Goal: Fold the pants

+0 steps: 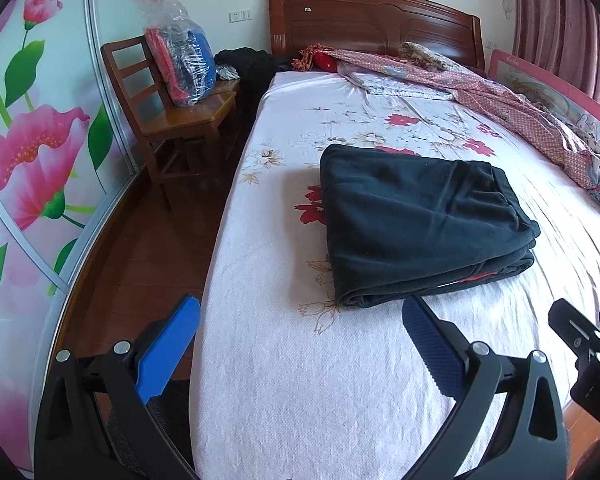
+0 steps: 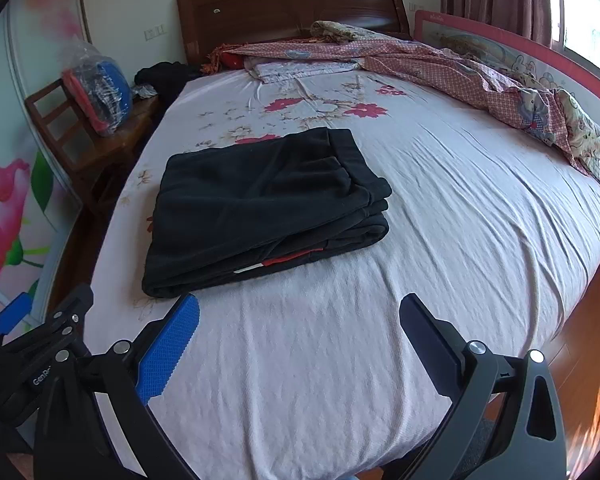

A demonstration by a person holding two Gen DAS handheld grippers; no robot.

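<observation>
Left wrist view shows your left gripper (image 1: 300,340) low in the frame with its jaws spread wide and empty — over the bed's (image 1: 340,400) near edge. Your pants (image 1: 424,224) lie folded into a thick black bundle at mid-frame, clear of both grippers. Right wrist view puts them left of centre, just above your right gripper (image 2: 300,328), whose jaws are also wide apart, holding nothing. Upper left, a chair (image 1: 172,116) carries a plastic bag (image 1: 180,60).
</observation>
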